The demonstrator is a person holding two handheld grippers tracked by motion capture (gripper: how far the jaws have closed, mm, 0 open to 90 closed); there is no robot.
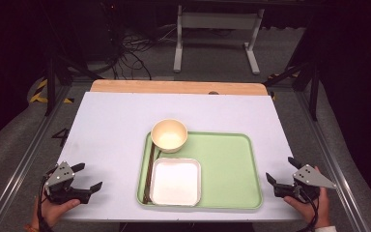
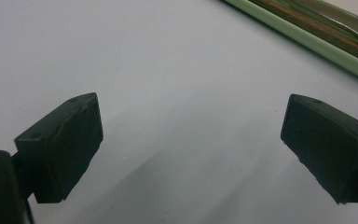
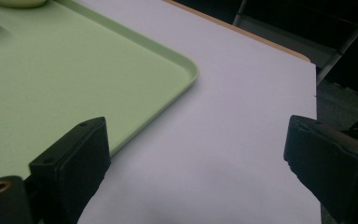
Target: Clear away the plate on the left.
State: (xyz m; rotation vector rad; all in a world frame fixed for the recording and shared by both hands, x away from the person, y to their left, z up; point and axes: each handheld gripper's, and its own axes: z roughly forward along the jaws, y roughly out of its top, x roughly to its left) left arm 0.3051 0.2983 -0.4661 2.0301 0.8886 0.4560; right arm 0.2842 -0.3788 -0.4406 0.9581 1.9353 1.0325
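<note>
We hold the left gripper (image 1: 87, 178) at the table's (image 1: 111, 125) near left corner, jaws apart, nothing between | green tray (image 1: 227, 169) centre-right carries bowl (image 1: 169, 135), square dish (image 1: 175, 181), chopsticks (image 1: 149, 169) | right gripper (image 1: 281, 172) beside tray's right edge, jaws apart, empty.

My tabletop (image 1: 111, 130) is white, with a bare wooden strip along its far edge. Directly on it lies a green tray (image 1: 227, 164), right of the middle, near my side.
</note>
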